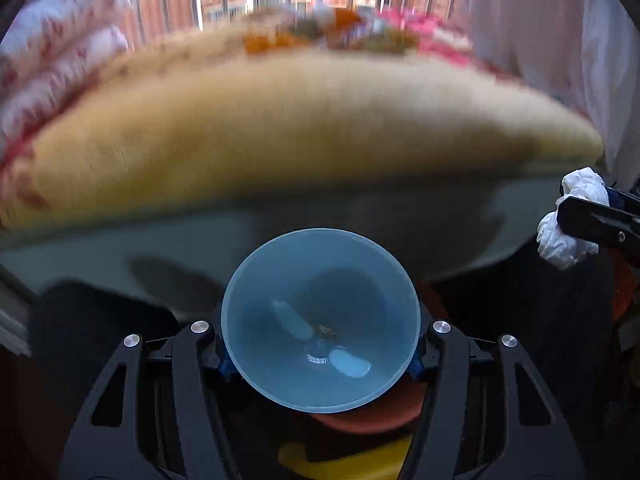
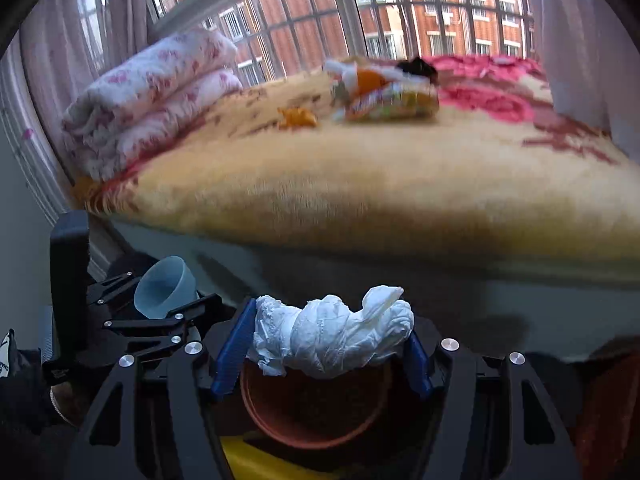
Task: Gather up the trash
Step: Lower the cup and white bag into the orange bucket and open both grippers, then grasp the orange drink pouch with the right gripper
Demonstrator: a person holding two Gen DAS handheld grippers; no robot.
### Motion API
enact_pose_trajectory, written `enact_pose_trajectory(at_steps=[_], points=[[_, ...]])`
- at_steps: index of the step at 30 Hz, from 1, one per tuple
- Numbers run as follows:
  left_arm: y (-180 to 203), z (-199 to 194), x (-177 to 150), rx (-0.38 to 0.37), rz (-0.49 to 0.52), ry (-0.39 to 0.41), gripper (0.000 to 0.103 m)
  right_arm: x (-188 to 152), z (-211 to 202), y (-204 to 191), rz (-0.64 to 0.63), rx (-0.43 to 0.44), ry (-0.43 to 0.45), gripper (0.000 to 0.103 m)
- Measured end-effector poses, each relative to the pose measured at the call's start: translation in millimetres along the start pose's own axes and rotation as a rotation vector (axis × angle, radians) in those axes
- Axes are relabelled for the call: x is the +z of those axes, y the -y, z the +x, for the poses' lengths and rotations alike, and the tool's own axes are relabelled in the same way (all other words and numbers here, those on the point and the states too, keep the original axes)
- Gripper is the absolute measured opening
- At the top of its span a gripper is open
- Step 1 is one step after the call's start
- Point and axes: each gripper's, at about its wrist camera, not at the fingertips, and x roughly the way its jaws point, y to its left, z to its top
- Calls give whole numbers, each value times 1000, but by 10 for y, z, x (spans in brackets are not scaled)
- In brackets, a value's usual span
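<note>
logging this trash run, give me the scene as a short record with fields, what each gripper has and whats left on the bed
left gripper: shut on translucent blue plastic cup, mouth toward the camera
right gripper: shut on crumpled white tissue wad
below the grippers: round reddish-brown bin, open
yellow blanket on the bed: colourful snack wrapper, orange peel scrap, other blurred bits behind
folded floral quilt: on the bed's left end
backdrop: barred window, red brick building

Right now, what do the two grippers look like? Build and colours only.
Both alike: left gripper and right gripper have matte black linkage arms with cut-out windows, round silver pivot bolts and ribbed blue finger pads. No cables or readable markings show.
</note>
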Motion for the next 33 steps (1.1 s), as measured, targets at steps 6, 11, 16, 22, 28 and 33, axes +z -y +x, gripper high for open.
enact_pose_trajectory(at_steps=[6, 11, 16, 22, 28, 33], points=[[-105, 185, -39, 1, -30, -64, 58, -169, 376, 29, 27, 24, -106, 65], [-129, 203, -44, -3, -32, -67, 59, -203, 447, -14, 12, 30, -131, 67], [-143, 195, -71, 2, -41, -67, 75, -229, 473, -21, 4, 16, -145, 79], [-214, 104, -80, -8, -59, -37, 82, -188, 349, 107, 33, 13, -115, 81], [-179, 42, 7, -3, -60, -15, 82, -8, 46, 249, 55, 4, -40, 81], [-135, -178, 203, -5, -36, 56, 83, 350, -165, 341, 25, -39, 26, 81]])
